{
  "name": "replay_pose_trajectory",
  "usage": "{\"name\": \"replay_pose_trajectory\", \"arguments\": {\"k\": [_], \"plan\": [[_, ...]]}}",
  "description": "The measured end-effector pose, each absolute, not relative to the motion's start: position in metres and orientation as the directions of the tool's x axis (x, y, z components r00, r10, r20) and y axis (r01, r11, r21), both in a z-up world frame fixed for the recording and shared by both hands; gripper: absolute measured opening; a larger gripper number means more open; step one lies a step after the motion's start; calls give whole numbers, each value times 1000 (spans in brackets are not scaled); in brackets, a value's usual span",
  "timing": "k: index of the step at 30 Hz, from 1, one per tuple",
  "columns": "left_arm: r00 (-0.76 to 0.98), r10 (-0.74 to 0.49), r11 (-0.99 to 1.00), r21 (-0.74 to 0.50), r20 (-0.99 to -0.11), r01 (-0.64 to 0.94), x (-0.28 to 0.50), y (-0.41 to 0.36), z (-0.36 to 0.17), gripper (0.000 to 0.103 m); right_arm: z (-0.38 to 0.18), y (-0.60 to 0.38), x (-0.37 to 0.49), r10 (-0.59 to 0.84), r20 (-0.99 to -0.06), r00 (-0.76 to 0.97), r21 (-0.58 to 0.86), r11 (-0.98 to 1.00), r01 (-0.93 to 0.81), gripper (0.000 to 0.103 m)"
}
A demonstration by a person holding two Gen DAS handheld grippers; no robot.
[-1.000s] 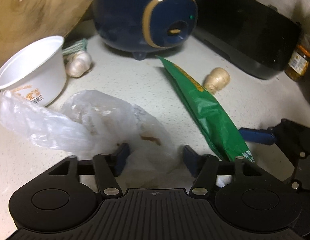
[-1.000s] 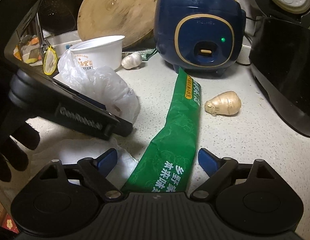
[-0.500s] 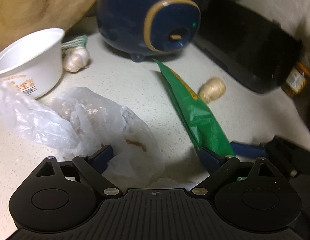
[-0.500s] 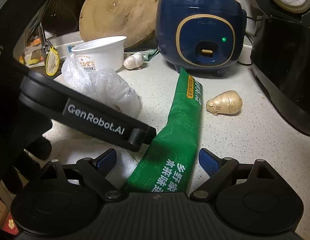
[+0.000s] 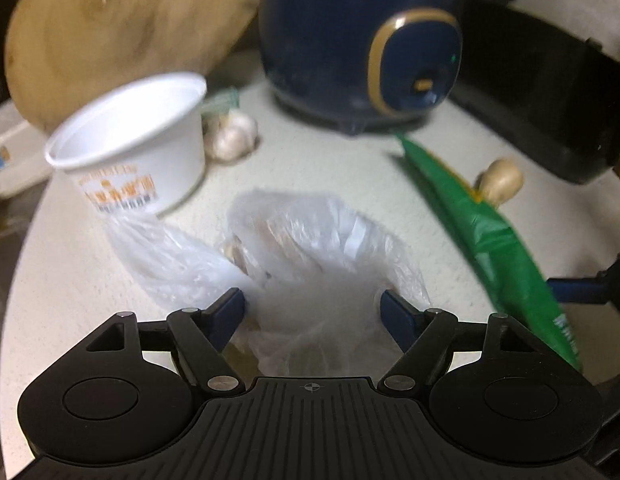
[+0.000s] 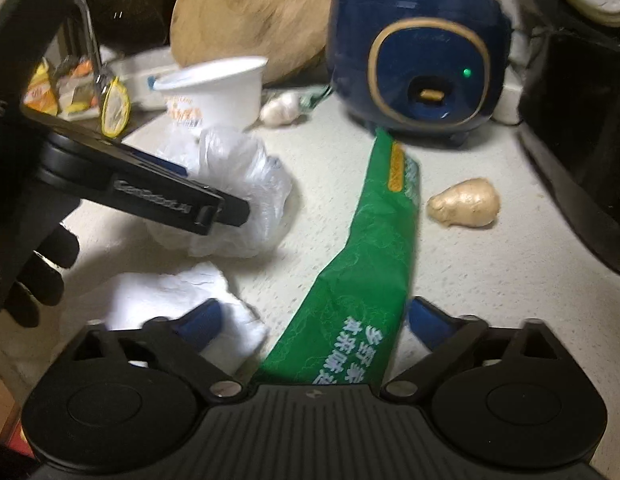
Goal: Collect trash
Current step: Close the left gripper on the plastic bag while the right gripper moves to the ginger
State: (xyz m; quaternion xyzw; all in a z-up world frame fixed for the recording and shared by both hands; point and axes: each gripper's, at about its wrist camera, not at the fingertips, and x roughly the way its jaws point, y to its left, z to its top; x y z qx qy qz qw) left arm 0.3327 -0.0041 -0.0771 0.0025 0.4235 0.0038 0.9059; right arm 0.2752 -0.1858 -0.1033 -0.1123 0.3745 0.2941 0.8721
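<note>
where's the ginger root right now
In the right wrist view the ginger root lies on the counter right of the green packet, in front of the blue rice cooker.

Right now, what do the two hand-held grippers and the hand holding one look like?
Both are matte black plastic. The right hand-held gripper has a ribbed base plate, two round discs, silver pivot pins and blue fingertip pads; the left hand-held gripper is built the same. Seen from the side, the left one carries white lettering, too blurred to read. The hand holding it wears a black glove. No cables show.
</note>
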Motion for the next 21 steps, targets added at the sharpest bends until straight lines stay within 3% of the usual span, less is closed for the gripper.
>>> {"name": "replay_pose_trajectory", "arguments": {"k": [2, 4, 6, 7, 8, 12, 18, 21], "plan": [[644, 0, 1000, 6, -765, 7, 330, 0, -77, 74, -103, -184, 275, 425, -733, 531, 10, 787, -617, 103], [666, -10, 999, -28, -746, -17, 324, 8, -75, 43, -102, -185, 277, 438, -738, 513, 14, 770, -638, 103], [682, -24, 994, -88, -731, -59, 319, 20, -72, 34, -98, -190, 278, 433, -733, 525, 9, 778, -628, 90], [700, -28, 990, -117, -714, -80, 314, 26, -68, 32, -93, -194, 278, 433, -719, 543, 10, 788, -616, 82], [723, -23, 986, -136, -690, -99, 307, 31, -62, 31, -86, -199, 278, 439, -693, 572, 6, 797, -604, 82], [781, 7, 971, -184, -624, -156, 287, 46, -38, 29, -64, -221, 292, 357, -556, 751, -24, 896, -444, 85], [810, -45, 956, -260, -584, -134, 267, 51, -16, 29, -78, -237, 358, 271, -631, 727, 61, 951, -302, 86], [795, -82, 953, -279, -601, -113, 263, 50, -20, 29, -89, -233, 380, 271, -658, 702, 101, 956, -275, 78]]}}
